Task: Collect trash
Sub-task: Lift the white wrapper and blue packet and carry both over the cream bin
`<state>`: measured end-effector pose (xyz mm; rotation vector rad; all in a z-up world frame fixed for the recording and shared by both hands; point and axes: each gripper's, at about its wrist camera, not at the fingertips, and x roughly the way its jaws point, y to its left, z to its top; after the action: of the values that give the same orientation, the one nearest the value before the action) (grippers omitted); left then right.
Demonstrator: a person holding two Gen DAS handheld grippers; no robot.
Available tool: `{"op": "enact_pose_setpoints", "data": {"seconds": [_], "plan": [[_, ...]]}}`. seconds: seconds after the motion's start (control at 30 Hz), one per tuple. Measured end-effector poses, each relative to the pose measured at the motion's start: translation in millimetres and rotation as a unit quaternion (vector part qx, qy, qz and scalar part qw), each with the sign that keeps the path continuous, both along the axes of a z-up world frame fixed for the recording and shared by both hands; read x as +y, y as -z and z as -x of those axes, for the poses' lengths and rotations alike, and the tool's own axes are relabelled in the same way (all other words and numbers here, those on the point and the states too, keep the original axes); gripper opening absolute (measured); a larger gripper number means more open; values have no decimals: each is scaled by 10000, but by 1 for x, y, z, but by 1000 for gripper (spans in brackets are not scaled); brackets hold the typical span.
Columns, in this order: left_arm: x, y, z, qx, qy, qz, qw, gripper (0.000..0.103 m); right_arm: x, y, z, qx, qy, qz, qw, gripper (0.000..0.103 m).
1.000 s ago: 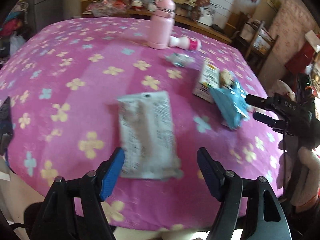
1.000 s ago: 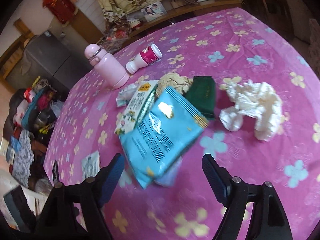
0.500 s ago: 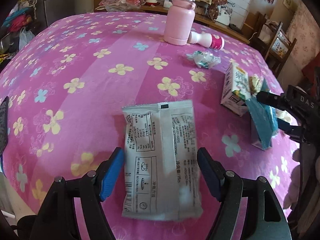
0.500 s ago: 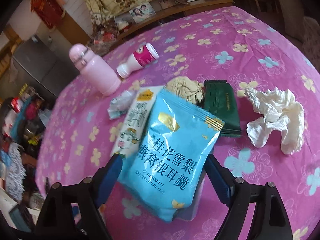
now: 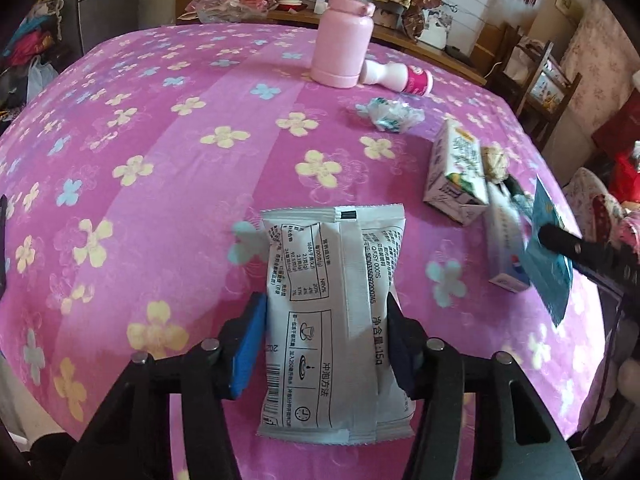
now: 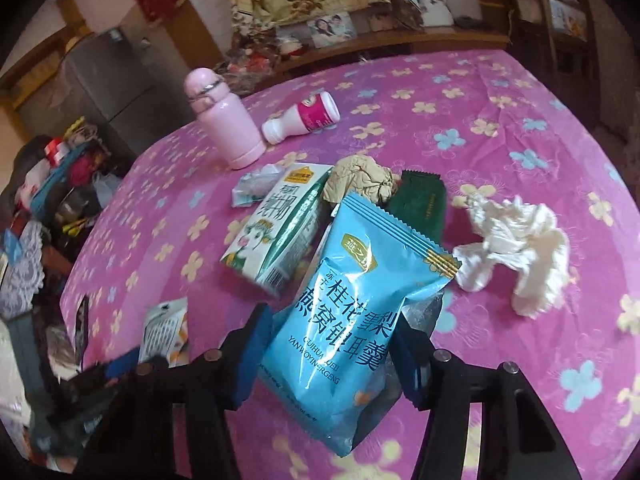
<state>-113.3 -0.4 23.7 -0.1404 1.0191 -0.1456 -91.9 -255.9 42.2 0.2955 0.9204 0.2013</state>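
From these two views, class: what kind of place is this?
Probably a lived-in home, perhaps a dining or living room: a table under a flowered pink cloth, a grey fridge, and a framed family photo on a cluttered wooden ledge.

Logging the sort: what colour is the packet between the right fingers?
Light blue packet with dark blue lettering, clearest in the right wrist view.

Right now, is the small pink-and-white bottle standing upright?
No. In the right wrist view the bottle lies on its side on the tablecloth, beside the upright pink flask.
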Motion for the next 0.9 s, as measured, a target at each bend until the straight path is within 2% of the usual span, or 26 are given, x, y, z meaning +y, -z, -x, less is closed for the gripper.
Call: {"op": "enact_pose_setpoints", "data": {"seconds": [0.2,0.4,0.9], "plan": [[-20,-25,15,-293,246,56,9993,56,-14,-16,35,-216,-181,11,9996,60],[-55,-45,29,-523,608,47,9968,56,-34,-19,60,-280,-85,252,9993,60],[-164,-59,44,-707,1522,-162,9857,56,-104,-24,109,-317,425,422,9977,60]]}}
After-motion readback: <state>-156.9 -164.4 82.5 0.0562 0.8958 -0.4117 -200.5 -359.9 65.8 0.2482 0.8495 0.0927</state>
